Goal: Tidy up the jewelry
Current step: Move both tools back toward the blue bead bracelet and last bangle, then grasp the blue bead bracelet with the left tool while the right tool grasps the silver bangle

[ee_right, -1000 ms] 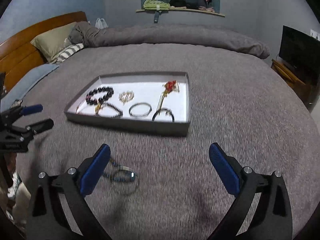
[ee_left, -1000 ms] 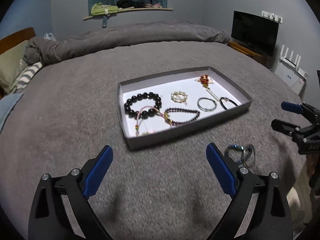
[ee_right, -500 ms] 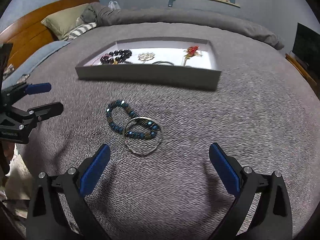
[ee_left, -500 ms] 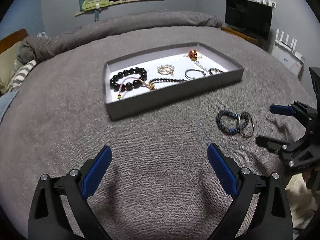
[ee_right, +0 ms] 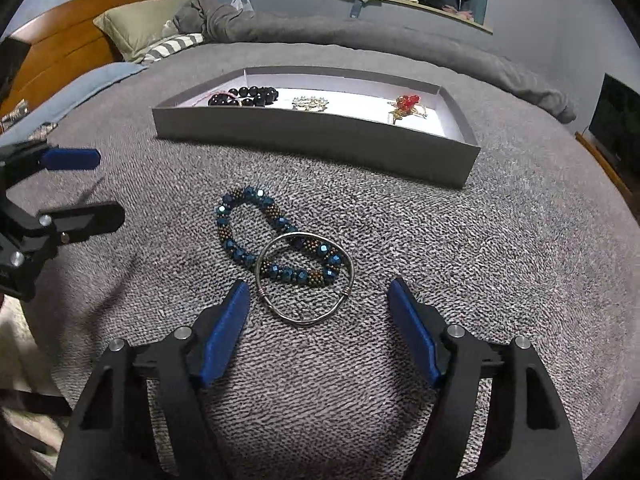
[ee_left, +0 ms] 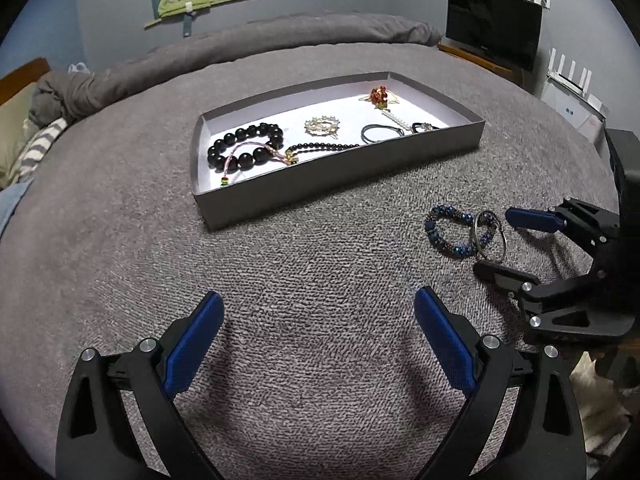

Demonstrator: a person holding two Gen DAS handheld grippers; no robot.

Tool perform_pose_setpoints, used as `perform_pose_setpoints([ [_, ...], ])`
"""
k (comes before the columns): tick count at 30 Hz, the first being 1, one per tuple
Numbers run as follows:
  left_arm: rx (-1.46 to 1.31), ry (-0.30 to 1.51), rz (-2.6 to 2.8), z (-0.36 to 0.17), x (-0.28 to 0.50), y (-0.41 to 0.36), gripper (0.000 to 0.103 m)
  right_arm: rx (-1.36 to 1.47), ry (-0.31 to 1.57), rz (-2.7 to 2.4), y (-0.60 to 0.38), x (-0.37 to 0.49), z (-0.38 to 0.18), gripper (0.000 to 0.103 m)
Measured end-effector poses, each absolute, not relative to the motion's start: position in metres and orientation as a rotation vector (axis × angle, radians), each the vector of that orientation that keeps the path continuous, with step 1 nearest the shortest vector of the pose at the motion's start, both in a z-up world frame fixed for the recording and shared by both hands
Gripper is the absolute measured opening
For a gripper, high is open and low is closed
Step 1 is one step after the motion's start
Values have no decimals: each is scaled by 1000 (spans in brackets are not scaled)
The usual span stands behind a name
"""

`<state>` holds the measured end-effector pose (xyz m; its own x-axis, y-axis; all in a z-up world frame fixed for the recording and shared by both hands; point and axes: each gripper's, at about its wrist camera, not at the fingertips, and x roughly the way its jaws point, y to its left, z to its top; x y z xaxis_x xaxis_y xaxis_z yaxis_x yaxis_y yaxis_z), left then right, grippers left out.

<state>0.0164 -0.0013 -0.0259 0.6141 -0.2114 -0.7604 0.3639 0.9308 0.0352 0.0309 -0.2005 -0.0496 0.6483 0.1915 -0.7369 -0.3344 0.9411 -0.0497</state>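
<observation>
Jewelry not yet put away lies on the grey bedspread (ee_right: 500, 248), in front of the tray: a blue beaded bracelet (ee_right: 256, 240) and a thin silver bangle (ee_right: 306, 280), the bangle overlapping the bracelet's nearer end so that the two are touching. The right gripper (ee_right: 318, 304) is held wide open just short of the bangle, its blue pads to either side of the bangle's near edge, and nothing is gripped. The step in hand is judged to be the approach for a pickup of one of these two pieces.

Beyond them, the shallow grey tray (ee_right: 320, 136) is set on the bedspread. A black beaded bracelet (ee_left: 244, 148), a gold brooch (ee_left: 322, 126), a red ornament (ee_left: 378, 96) and several other rings and strands are already laid out on its white floor.

The left gripper (ee_left: 316, 332) is also spread open and empty, held over bare bedspread, well apart from the tray and off to the side of the loose pair.

For the next move, a low, flat closure on the thin bangle would be called for, and care would be needed so that the overlapped bracelet is not dragged along with it. A free patch of the tray floor would then have to be chosen.
</observation>
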Motion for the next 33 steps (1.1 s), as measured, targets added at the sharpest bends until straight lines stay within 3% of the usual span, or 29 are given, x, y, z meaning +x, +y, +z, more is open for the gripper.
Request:
perform_pose_setpoints([
  [4, 197, 851, -337, -27, 16, -3, 97, -181, 806, 311, -203, 28, -47, 47],
  [14, 210, 854, -396, -28, 18, -24, 97, -143, 790, 306, -227, 13, -31, 47],
  [15, 219, 849, -407, -29, 19, -29, 97, -140, 790, 297, -232, 12, -29, 44],
  [17, 232, 844, -418, -31, 21, -38, 97, -138, 805, 289, -237, 13, -30, 27],
  [20, 246, 832, -449, -34, 26, -51, 97, -139, 829, 270, -245, 14, -35, 27],
  [24, 244, 813, -476, -32, 33, -65, 94, -114, 859, 282, -250, 13, -42, 27],
  [26, 240, 801, -502, -29, 35, -70, 85, -132, 857, 291, -249, 9, -43, 30],
  [28, 256, 806, -518, -29, 38, -76, 64, -145, 855, 297, -249, 6, -43, 39],
  [30, 295, 830, -525, -34, 41, -83, 53, -153, 857, 303, -250, 2, -44, 53],
  [33, 343, 837, -530, -41, 41, -90, 43, -160, 864, 326, -251, -3, -44, 67],
])
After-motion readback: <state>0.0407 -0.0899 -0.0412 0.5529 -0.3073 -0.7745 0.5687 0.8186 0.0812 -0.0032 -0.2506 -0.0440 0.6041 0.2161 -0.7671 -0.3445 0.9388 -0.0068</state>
